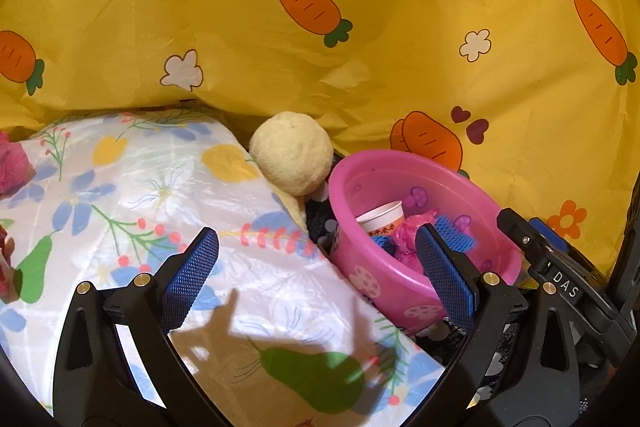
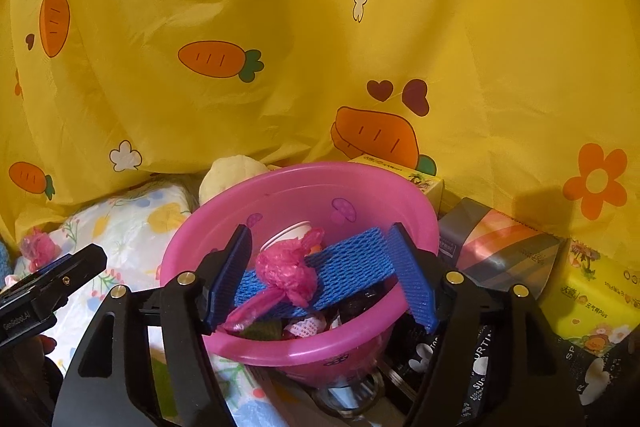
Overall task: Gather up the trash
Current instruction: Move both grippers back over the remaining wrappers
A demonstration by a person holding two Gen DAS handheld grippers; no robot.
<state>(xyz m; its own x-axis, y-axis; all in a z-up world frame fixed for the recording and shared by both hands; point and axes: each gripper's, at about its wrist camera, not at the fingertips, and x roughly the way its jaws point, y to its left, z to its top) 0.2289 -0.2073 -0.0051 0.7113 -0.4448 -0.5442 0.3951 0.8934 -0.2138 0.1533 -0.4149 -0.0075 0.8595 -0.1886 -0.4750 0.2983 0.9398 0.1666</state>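
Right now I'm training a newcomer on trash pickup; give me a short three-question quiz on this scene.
1. True or false: the pink basin is empty.
2. Which lies on top in the basin? A) blue foam net B) spoon C) book
3. What trash remains on the floral sheet, far left?

Key: 1 false, it holds a paper cup and a pink bag. 2 A. 3 crumpled pink plastic.
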